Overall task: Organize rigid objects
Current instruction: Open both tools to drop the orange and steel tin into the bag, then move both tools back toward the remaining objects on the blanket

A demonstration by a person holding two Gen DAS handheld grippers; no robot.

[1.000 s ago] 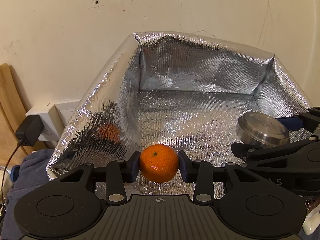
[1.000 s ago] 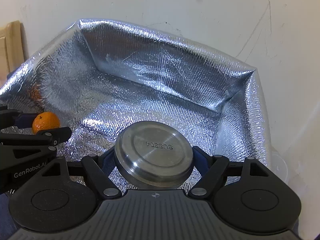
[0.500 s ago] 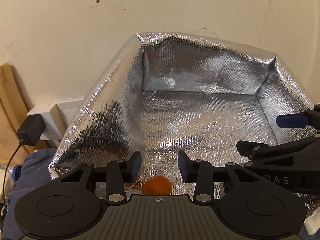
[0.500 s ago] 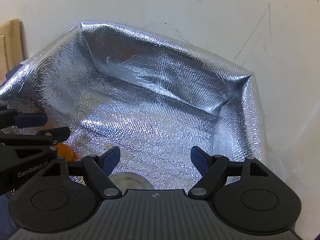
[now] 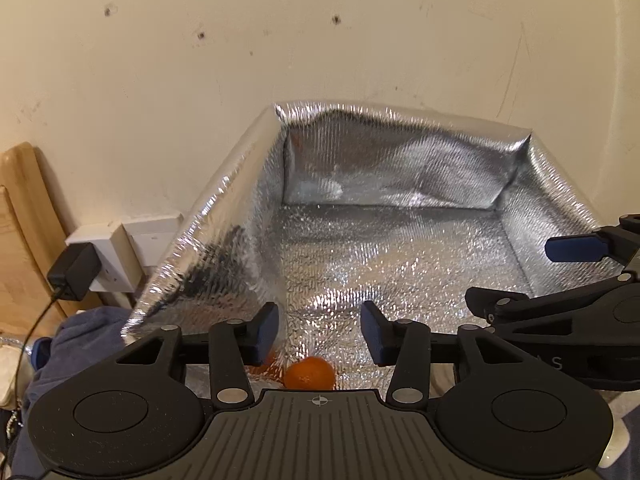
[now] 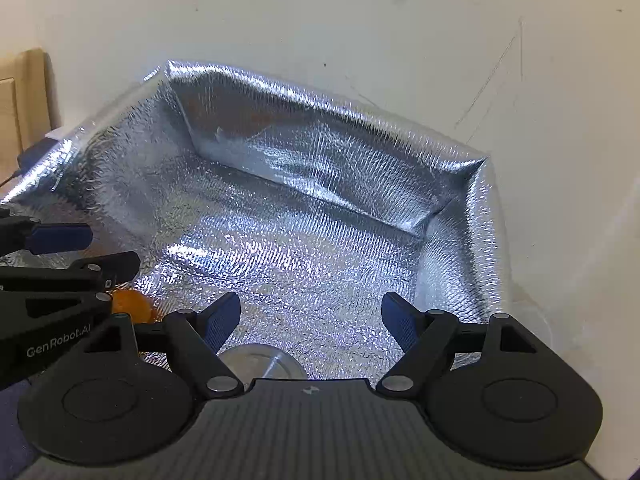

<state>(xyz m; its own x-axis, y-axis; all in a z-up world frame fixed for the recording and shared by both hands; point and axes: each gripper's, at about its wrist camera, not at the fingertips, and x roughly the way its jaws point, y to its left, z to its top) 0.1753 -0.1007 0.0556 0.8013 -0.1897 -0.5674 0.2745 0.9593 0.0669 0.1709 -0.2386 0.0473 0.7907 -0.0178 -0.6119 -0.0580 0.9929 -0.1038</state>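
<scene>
Black grippers, blue-padded fingers (image 5: 378,338) (seemingly rubber)

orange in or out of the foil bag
In. The orange lies on the foil bag's floor below the open left gripper, free of its fingers.

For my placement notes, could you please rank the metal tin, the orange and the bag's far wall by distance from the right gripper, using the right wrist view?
1. metal tin: just below the right gripper.
2. orange: left.
3. far wall: back of the bag.

Both cameras sit close above the shiny foil box (image 5: 400,184) – the left one looks in from the left, the right one (image 6: 304,208) from the right – both facing the wall (image 5: 280,40).
</scene>
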